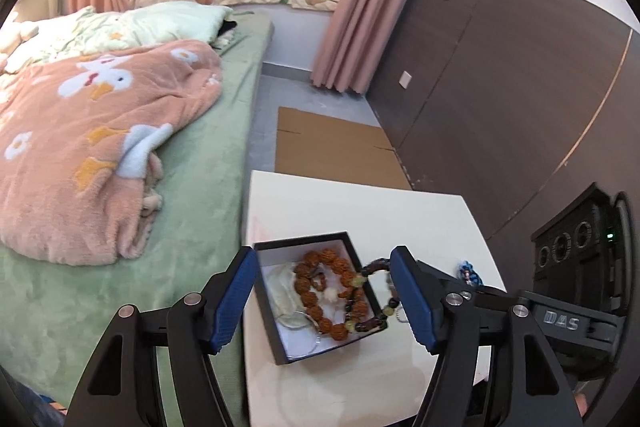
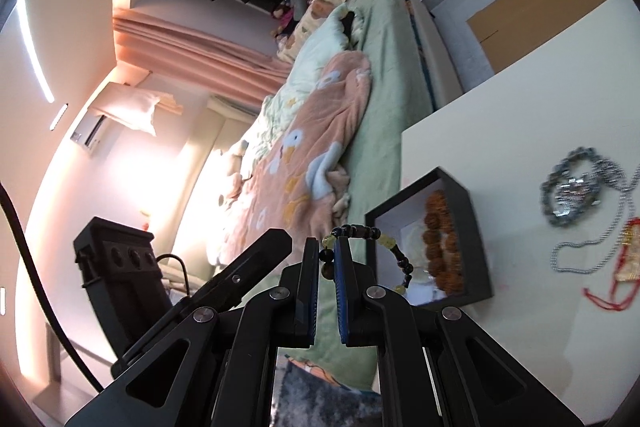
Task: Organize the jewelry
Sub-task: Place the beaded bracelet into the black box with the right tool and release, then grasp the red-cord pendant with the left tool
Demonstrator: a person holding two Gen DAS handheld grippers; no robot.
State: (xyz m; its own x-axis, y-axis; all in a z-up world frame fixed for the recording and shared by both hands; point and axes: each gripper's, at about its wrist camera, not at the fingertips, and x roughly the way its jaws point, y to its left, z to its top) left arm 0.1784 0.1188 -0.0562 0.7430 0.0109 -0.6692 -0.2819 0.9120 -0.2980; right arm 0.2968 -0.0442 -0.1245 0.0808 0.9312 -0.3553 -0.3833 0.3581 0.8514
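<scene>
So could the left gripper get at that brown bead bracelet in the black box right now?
Probably yes. The left gripper has its jaws open astride the black box, and the brown bead bracelet lies exposed, though the dark bead bracelet held by the right gripper drapes across it.

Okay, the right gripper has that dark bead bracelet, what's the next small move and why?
Probably carry it a little further over the black box and open there. The right gripper is shut on the dark bead bracelet, which hangs by the box's rim, partly outside. The left gripper is open and holds nothing.
</scene>
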